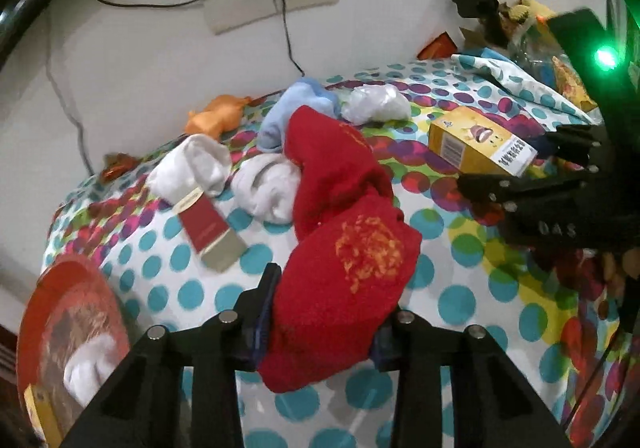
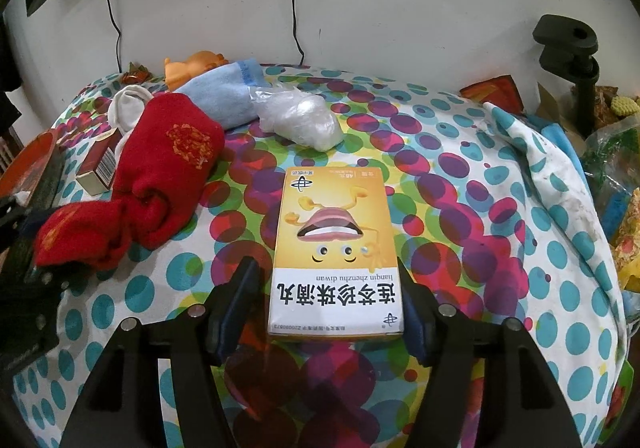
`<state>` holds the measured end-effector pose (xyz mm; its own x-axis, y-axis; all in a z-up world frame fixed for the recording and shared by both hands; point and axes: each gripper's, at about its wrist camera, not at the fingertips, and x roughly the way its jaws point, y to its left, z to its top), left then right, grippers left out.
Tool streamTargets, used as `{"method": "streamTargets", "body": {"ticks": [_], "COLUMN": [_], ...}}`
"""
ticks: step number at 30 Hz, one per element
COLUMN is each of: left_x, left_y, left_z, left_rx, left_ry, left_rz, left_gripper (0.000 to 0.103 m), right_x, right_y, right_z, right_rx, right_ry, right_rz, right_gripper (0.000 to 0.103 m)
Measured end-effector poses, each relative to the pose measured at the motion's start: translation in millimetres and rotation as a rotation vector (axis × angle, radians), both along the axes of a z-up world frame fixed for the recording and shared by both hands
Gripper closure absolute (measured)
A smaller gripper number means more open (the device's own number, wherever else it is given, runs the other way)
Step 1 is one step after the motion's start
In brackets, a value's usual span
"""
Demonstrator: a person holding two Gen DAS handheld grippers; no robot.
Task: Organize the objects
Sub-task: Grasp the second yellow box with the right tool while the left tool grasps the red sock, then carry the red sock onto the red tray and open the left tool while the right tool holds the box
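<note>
Polka-dot tablecloth [image 2: 460,176] is still a mess: left gripper [image 1: 324,324] clamps the red sock [image 1: 344,248], right gripper [image 2: 328,312] sits wide around the yellow box [image 2: 336,248], most stuff unsorted.

The light is dim and even with soft shadows; edges bend strongly, and a green lamp [image 1: 605,58] glares.

At the bottom centre of the frame the right gripper [image 2: 328,304] straddles a yellow medicine box [image 2: 334,248], its left finger standing just off the box. A knotted red sock [image 2: 148,184] lies at left, and a crumpled plastic bag [image 2: 300,122] sits above on the polka-dot cloth [image 2: 460,208].
</note>
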<state>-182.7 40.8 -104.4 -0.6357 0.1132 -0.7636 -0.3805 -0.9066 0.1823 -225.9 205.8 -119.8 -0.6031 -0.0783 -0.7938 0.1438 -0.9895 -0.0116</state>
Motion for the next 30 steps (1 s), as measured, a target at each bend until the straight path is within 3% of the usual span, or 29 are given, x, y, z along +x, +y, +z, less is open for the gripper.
{"method": "streamTargets", "body": {"ticks": [7, 11, 18, 30], "left_x": [42.7, 63.6, 83.4, 102.4], "left_y": [-3.9, -1.3, 3.2, -20.4], "left_z": [0.6, -2.7, -6.8, 2.1], "left_rx": [0.03, -0.021, -0.044, 0.075], "left_ry": [0.012, 0.055, 0.096, 0.049], "left_rz": [0.109, 0.159, 0.214, 0.242], "left_gripper": [0.066, 0.066, 0.066, 0.066], "right_x": [0.2, 0.2, 0.2, 0.4], "right_y": [-0.9, -0.2, -0.4, -0.1], "right_z": [0.0, -0.1, -0.5, -0.4], "right_rx": [-0.001, 0.001, 0.0, 0.001], "right_ry": [0.0, 0.0, 0.0, 0.0], "right_rz": [0.0, -0.001, -0.001, -0.002], "right_gripper": [0.04, 0.04, 0.04, 0.04]}}
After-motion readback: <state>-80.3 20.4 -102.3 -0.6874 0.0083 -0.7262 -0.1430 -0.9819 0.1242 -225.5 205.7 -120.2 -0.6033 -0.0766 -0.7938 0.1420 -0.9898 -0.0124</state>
